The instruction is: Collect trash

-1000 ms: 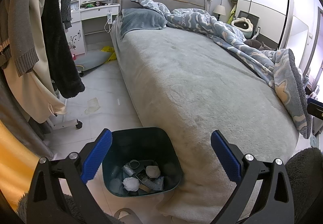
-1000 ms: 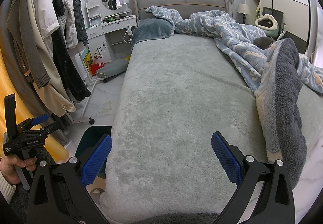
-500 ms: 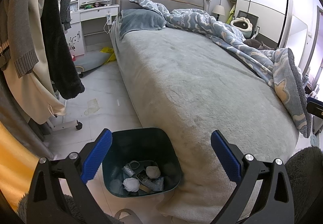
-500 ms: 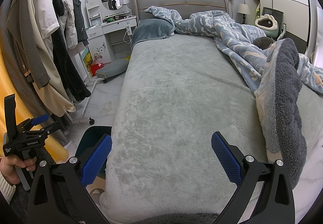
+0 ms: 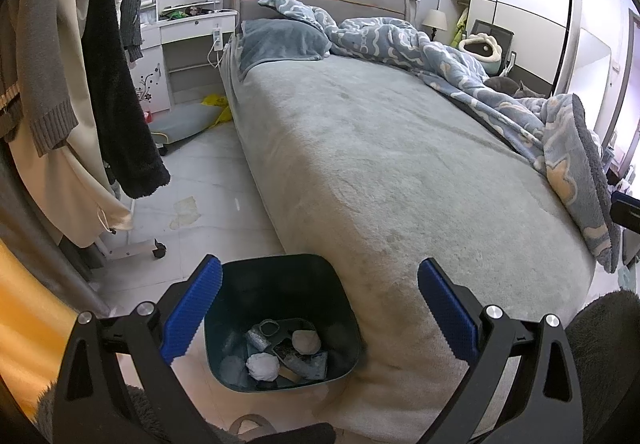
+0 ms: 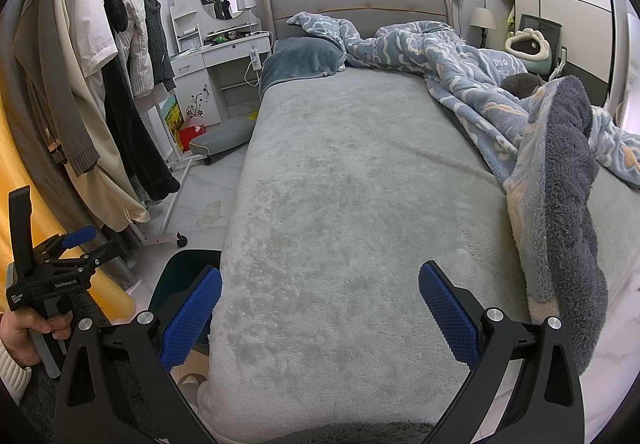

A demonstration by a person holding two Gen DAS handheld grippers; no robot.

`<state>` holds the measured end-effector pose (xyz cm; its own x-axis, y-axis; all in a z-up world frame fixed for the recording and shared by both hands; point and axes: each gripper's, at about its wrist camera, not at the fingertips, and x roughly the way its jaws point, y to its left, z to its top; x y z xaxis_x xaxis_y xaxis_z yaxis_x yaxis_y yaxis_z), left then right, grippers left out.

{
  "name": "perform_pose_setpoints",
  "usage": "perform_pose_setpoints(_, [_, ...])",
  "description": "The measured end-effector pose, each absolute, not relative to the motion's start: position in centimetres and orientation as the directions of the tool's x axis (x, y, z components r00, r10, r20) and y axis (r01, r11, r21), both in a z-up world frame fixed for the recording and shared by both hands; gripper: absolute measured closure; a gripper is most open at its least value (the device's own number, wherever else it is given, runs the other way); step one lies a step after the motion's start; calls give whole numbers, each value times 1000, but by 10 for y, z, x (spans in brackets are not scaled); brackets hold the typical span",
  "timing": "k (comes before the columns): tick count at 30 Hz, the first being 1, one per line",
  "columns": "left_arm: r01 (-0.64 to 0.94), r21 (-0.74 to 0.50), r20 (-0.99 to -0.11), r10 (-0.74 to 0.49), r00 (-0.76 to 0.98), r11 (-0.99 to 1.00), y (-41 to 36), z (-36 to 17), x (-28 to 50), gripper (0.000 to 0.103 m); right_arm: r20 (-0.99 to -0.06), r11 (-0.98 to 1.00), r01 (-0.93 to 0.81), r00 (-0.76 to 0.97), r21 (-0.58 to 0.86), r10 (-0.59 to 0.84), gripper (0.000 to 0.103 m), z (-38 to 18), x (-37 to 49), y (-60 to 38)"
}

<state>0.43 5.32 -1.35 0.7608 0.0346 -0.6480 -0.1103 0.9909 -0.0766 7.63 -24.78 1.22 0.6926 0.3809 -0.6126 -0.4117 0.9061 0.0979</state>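
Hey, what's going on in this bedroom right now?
A person is collecting trash with a handheld gripper in each hand. Both the left gripper and the right gripper are open and hold nothing. A dark teal bin stands on the floor against the bed, below the left gripper, and holds crumpled white wads and wrappers. A flattened scrap lies on the floor tiles by the clothes rack. No litter shows on the bed itself.

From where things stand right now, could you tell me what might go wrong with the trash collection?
1. The bin stands tight against the bed; a nudge from the open left gripper could tip it.
2. The flat scrap on the floor lies near the hanging clothes, which might snag a reaching gripper.
3. The open right gripper hovers over bare bedding, far from any trash.
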Motion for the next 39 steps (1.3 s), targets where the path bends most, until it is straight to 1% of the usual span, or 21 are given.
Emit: perform_pose_setpoints(39, [-118, -85, -652, 34, 757, 989, 59, -14, 5, 3, -613, 906, -412, 692, 98, 381, 3, 12, 76, -248])
